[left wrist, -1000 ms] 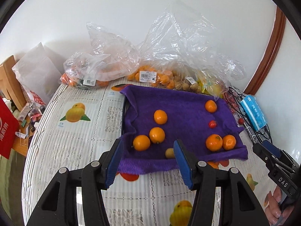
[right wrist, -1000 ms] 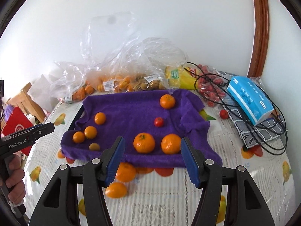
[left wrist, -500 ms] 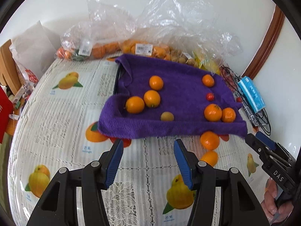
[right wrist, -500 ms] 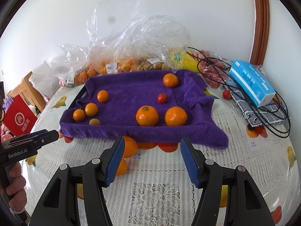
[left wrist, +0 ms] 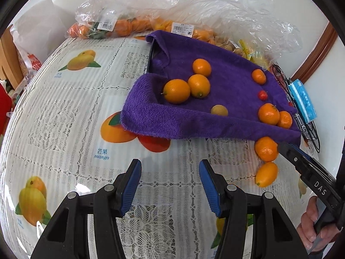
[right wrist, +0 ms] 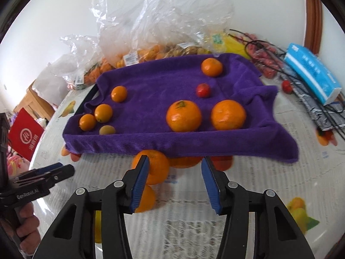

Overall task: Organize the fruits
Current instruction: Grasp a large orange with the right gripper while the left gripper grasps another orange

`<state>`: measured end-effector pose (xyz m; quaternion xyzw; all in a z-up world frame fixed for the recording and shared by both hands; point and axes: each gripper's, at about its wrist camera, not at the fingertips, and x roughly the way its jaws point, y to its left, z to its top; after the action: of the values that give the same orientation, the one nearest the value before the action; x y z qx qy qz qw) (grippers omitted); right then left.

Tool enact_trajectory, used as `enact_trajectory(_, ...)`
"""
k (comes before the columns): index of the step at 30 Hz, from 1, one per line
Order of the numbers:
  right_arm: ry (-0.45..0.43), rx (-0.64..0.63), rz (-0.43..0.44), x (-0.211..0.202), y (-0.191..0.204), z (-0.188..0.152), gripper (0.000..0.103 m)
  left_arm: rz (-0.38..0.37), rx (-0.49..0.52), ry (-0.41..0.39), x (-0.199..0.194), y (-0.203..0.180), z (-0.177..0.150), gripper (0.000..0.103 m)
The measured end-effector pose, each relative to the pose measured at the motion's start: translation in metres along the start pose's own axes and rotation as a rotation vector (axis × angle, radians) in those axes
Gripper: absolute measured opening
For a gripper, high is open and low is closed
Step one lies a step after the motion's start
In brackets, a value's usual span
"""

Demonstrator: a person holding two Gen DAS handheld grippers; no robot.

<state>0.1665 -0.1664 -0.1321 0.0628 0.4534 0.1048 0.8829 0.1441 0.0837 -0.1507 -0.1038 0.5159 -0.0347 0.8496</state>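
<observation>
A purple towel [left wrist: 194, 123] [right wrist: 172, 144] covers a tray and carries several tangerines, kumquats, a cherry tomato [right wrist: 203, 90] and a small brown fruit [right wrist: 107, 130]. Two fruits lie loose on the tablecloth before the towel's front edge: a tangerine [left wrist: 266, 149] [right wrist: 157, 168] and an oval kumquat [left wrist: 266, 173] [right wrist: 147, 198]. My right gripper [right wrist: 175, 161] hangs low over them, jaws closing. The tangerine sits at its left finger, and the pads press on nothing. My left gripper [left wrist: 170, 168] is open over bare tablecloth, left of the loose fruits.
Clear plastic bags of fruit [left wrist: 133, 24] [right wrist: 163, 49] line the wall behind the towel. A blue tissue pack [right wrist: 312, 75], black cables [right wrist: 323, 110] and a bag of red tomatoes lie at the right. A red packet [right wrist: 24, 133] sits at the left table edge.
Both grippers have sunk toward the table and tipped further down. The right jaws have narrowed. The loose tangerine and kumquat now sit right at the right gripper's left finger.
</observation>
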Motion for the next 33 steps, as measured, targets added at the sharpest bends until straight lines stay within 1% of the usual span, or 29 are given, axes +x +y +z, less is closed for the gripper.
enact_trajectory(2,0.009,-0.019,0.028,0.004,0.008,0.002,0.051,0.000,-0.003,0.004,0.002,0.001,0.001,0.053)
enact_trajectory(7,0.029,-0.055,0.041,0.013,0.024,0.002,0.051,-0.002,-0.003,0.010,0.004,0.004,0.002,0.053)
enact_trajectory(10,0.063,-0.058,0.062,0.022,0.029,0.002,0.051,-0.005,-0.015,0.011,0.004,0.010,0.001,0.053)
enact_trajectory(12,0.079,-0.080,0.044,0.027,0.035,0.001,0.051,-0.006,-0.021,0.008,0.003,0.014,0.000,0.053)
enact_trajectory(13,0.087,-0.093,0.031,0.031,0.036,0.001,0.050,-0.004,-0.023,0.006,0.002,0.016,0.000,0.053)
enact_trajectory(14,0.101,-0.103,0.024,0.034,0.037,0.000,0.047,-0.003,-0.027,0.004,0.001,0.019,0.000,0.053)
enact_trajectory(15,0.119,-0.108,0.021,0.039,0.039,0.000,0.042,-0.003,-0.032,0.004,0.000,0.021,-0.001,0.053)
enact_trajectory(18,0.123,-0.144,-0.003,0.041,0.044,0.000,0.041,-0.002,-0.043,0.002,-0.001,0.027,-0.001,0.053)
enact_trajectory(20,0.119,-0.151,-0.004,0.041,0.045,0.001,0.041,0.002,-0.047,-0.001,-0.001,0.028,-0.001,0.053)
enact_trajectory(24,0.095,-0.098,0.039,0.033,0.038,0.005,0.040,0.004,-0.051,-0.004,-0.003,0.028,-0.004,0.053)
enact_trajectory(27,0.047,-0.101,0.054,0.020,0.036,0.010,0.040,0.006,-0.040,-0.003,-0.003,0.025,-0.007,0.053)
enact_trajectory(33,-0.019,-0.092,0.036,-0.011,0.025,0.011,0.040,-0.038,-0.007,0.003,-0.005,0.006,-0.015,0.053)
